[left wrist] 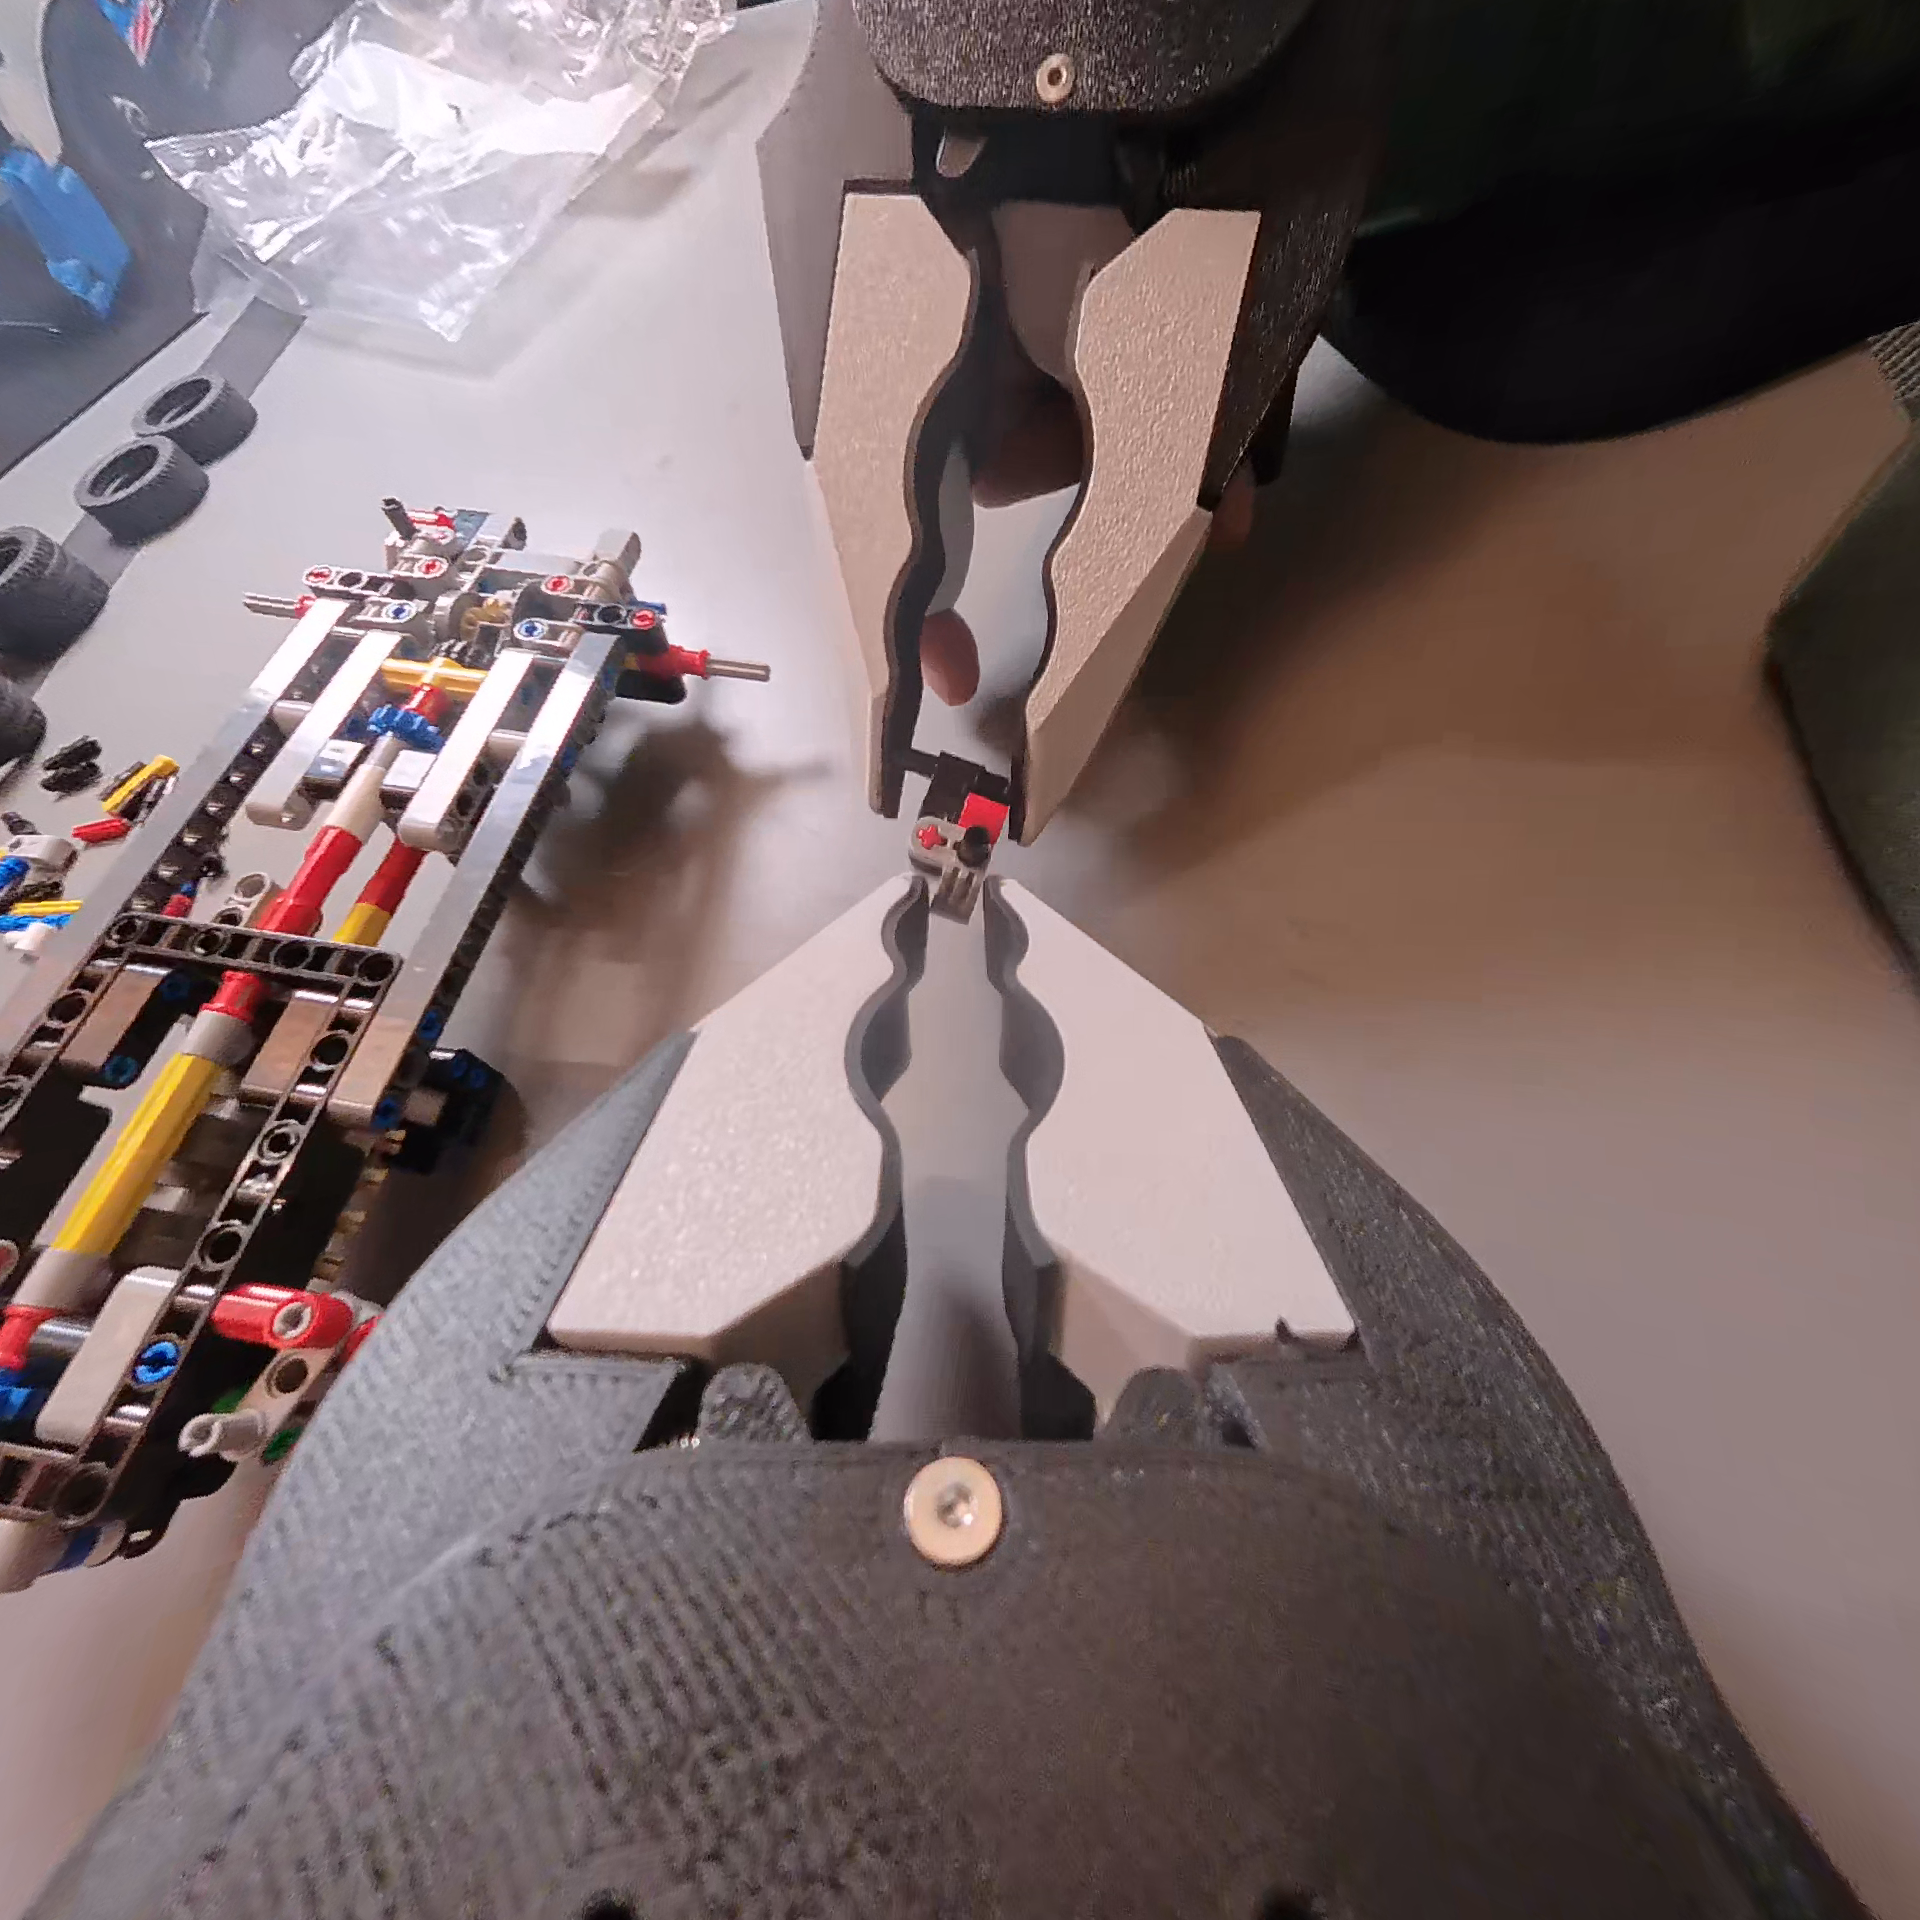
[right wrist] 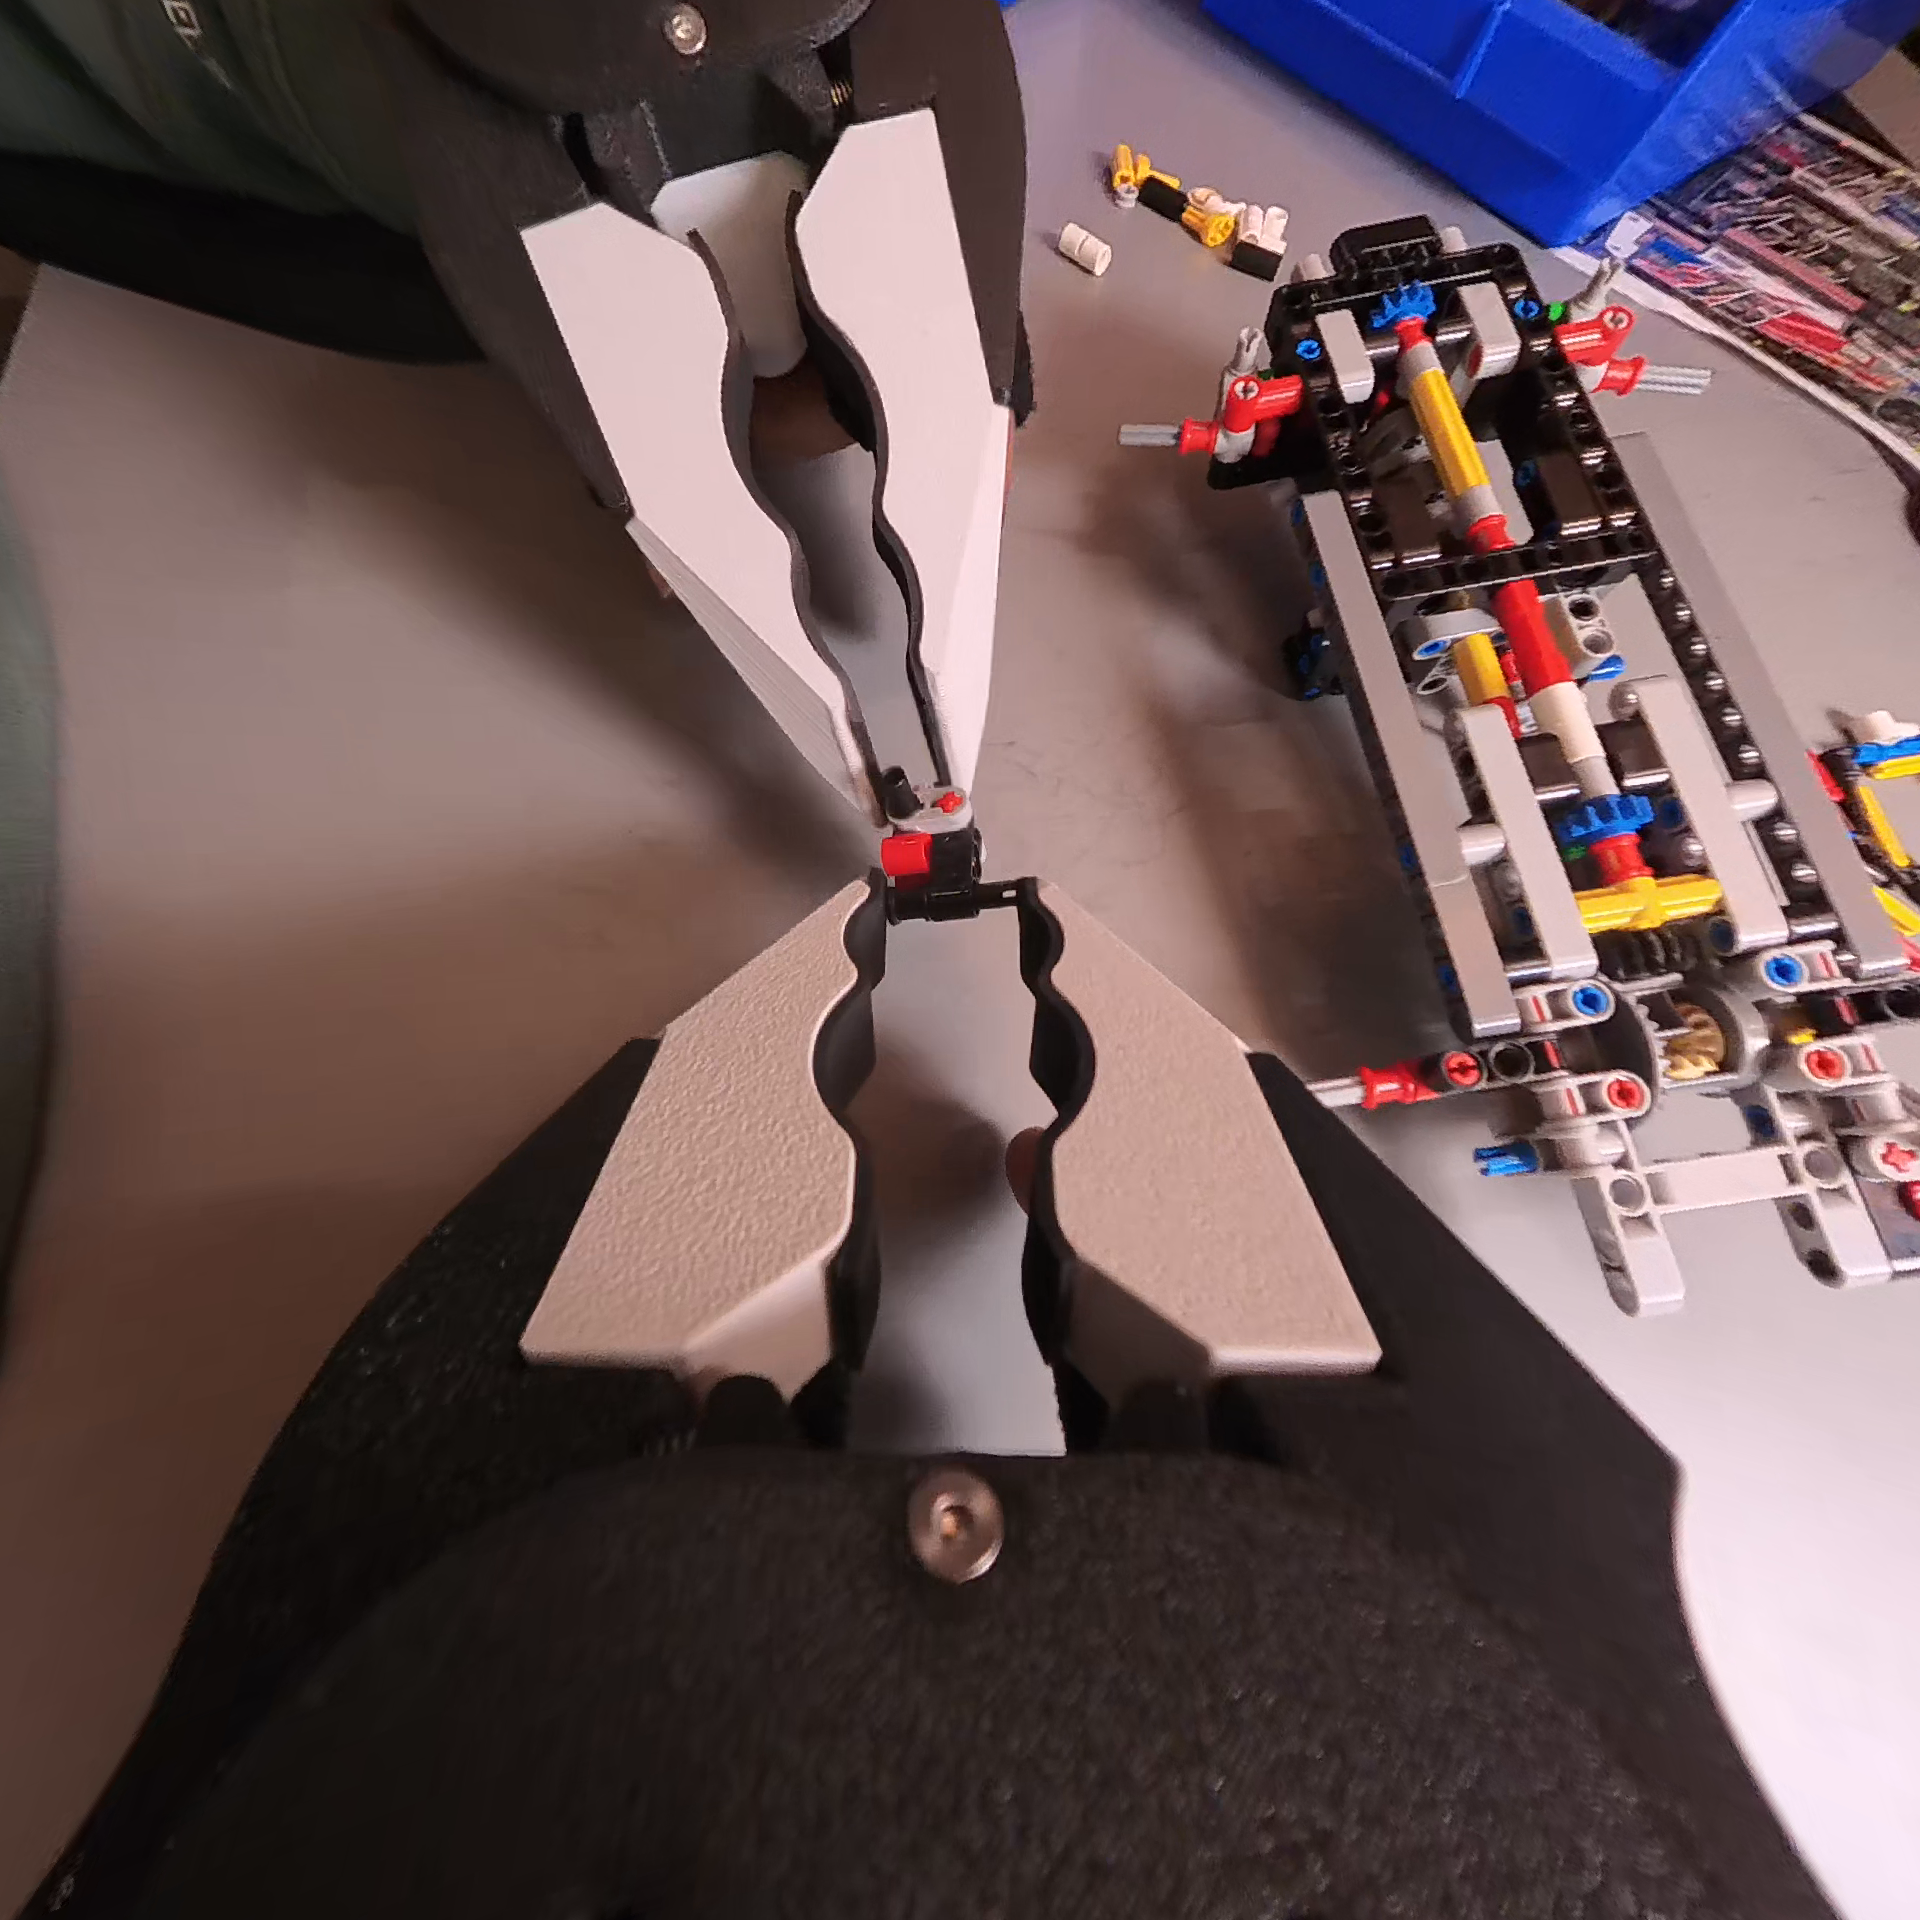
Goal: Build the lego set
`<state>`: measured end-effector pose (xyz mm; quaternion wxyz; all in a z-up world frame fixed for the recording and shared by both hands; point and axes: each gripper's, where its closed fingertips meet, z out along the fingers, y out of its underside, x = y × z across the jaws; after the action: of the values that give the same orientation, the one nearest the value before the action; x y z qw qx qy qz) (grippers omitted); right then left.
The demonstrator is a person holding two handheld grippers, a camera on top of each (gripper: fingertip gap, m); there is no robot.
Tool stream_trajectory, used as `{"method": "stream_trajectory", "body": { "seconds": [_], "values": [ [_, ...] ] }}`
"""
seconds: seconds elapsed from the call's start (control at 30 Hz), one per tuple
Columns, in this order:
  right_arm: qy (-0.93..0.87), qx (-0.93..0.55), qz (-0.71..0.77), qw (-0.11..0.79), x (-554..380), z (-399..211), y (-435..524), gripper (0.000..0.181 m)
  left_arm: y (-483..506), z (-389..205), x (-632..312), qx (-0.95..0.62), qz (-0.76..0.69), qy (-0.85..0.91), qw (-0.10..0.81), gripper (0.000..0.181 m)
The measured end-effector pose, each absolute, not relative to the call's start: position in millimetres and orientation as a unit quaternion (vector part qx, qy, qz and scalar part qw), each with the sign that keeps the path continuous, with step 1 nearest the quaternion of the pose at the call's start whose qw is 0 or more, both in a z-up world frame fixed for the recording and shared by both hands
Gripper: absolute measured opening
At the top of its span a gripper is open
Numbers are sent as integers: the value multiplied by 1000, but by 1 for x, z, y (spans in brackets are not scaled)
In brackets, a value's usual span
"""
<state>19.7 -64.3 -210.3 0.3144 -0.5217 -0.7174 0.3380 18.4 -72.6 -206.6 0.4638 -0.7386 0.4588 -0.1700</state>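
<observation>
My two grippers meet tip to tip above the table over one small lego sub-assembly. My left gripper is shut on its grey connector, which has a red axle end. My right gripper is shut on its black and red part, with a black pin across the tips. The two parts touch each other. In the left wrist view the right gripper comes down from above. In the right wrist view the left gripper does the same. The long lego chassis lies flat on the table to the side.
Black tyres, a clear plastic bag and small loose parts lie beyond the chassis. A blue bin, a printed booklet and more loose parts are at the far end. A person's dark sleeve is behind the grippers. Less than 4 cm separates the two grippers' tips.
</observation>
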Motion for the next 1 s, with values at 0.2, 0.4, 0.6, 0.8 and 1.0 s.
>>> {"method": "stream_trajectory", "body": {
  "seconds": [0.2,0.4,0.6,0.8,1.0],
  "values": [
    [-704,-530,357,310,20,-206,-61,22,-69,-204,15,-739,-167,450,473,17],
    [-687,-518,399,317,16,-193,-71,22,-69,-202,18,-733,-158,457,480,16],
    [-636,-517,459,343,12,-165,-70,22,-70,-180,21,-719,-194,428,512,8],
    [-560,-512,530,378,10,-132,-60,34,-67,-144,16,-695,-298,337,561,7],
    [-537,-486,580,373,11,-117,-71,27,-72,-129,22,-667,-358,314,574,7]
  ]
}}
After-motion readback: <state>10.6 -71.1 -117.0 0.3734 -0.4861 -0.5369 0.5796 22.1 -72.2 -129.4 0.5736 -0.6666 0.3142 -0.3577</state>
